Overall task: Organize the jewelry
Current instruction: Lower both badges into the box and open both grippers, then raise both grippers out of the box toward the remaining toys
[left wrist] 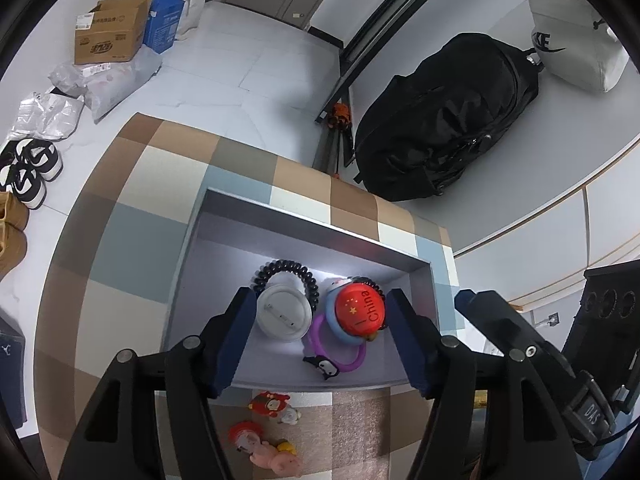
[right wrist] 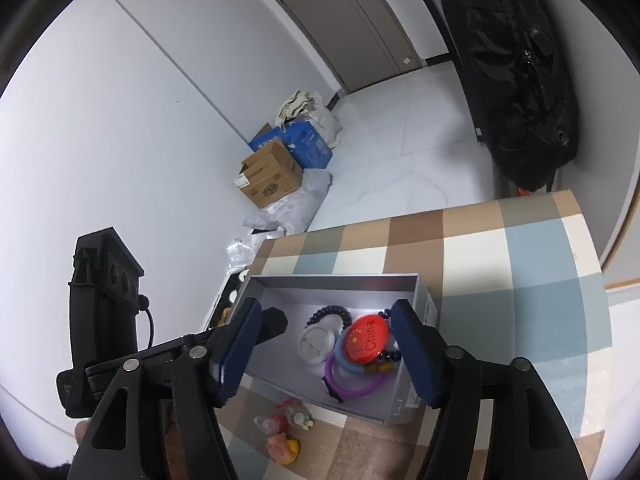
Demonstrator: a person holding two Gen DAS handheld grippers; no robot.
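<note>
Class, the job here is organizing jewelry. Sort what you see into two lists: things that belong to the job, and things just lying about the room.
Belongs to the job:
grey box
red China badge
white badge
black coil hair tie
purple ring
small charms outside the box

Just lying about:
black backpack
cardboard box
blue carton
sneakers
white pillow

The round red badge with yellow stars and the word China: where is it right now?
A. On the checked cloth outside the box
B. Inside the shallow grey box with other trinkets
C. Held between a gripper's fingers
B: the round red badge lies in the shallow grey box, atop a light-blue ring, no fingers touching it.
</note>
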